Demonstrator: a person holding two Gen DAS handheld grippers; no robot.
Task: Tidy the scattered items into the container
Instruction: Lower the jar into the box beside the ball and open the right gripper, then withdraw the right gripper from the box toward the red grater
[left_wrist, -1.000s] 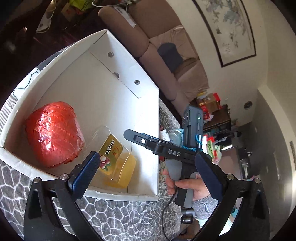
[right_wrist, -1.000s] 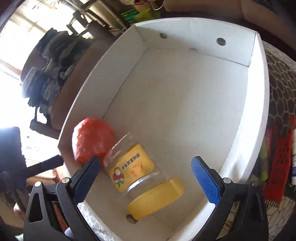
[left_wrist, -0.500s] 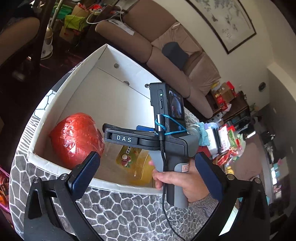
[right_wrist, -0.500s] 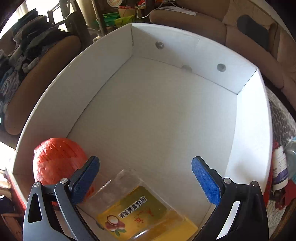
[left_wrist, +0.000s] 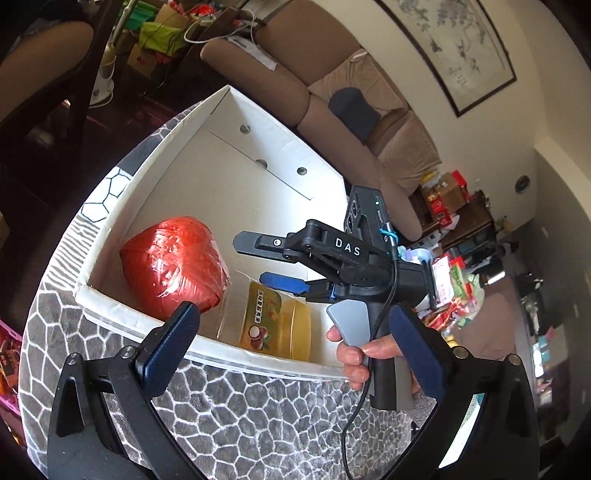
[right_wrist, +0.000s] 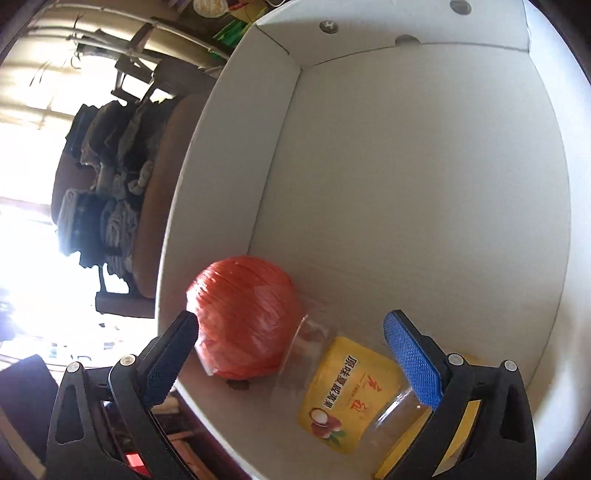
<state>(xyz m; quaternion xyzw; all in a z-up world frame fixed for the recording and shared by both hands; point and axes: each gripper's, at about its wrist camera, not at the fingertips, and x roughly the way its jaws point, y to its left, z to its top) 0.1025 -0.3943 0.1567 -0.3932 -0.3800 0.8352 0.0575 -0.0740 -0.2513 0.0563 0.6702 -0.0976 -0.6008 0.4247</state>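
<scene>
A white cardboard box stands on a grey cushion with a white cell pattern. Inside lie a red ball of twine and, touching it, a clear jar with a yellow label and lid on its side. My left gripper hangs open above the box's near rim, holding nothing. My right gripper is open over the jar and twine, with a hand on its handle.
A brown sofa runs behind the box. Cluttered shelves with red packets are at the right. In the right wrist view a chair piled with clothes stands left of the box before a bright window.
The right gripper has swung left over the box and now faces the twine and jar. The left gripper has drawn back a little; both stay open.
</scene>
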